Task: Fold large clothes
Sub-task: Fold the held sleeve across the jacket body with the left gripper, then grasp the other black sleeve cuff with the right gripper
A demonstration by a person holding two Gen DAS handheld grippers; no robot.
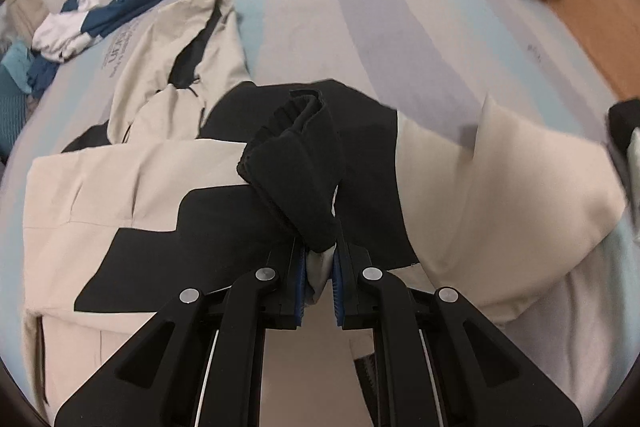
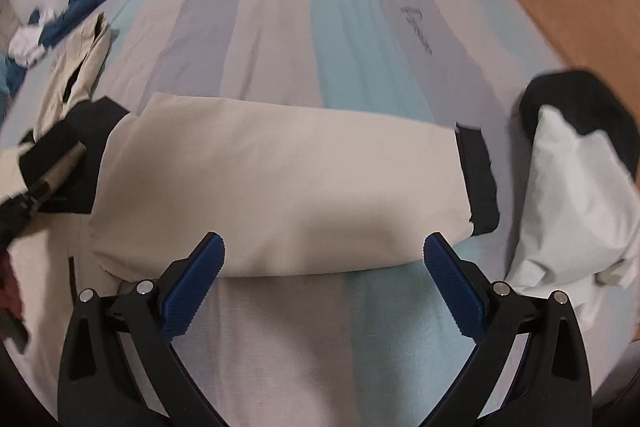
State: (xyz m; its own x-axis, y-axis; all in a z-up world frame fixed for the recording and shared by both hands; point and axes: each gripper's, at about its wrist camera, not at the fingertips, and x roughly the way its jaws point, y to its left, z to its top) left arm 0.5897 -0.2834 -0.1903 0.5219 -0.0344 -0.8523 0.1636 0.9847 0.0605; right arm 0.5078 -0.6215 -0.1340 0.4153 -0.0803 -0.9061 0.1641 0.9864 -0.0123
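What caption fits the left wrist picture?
Left gripper pinches the black cuff of a beige-and-black jacket over the striped bed.

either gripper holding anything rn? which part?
Left gripper is shut on the black cuff of the beige-and-black jacket. Right gripper is open, holding nothing.

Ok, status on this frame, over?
Left gripper shut on jacket cuff. Right gripper open, empty, above sleeve. Nothing blocking.

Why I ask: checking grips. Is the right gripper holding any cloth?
No, the right gripper stands wide open above the cream sleeve, nothing between its pads.
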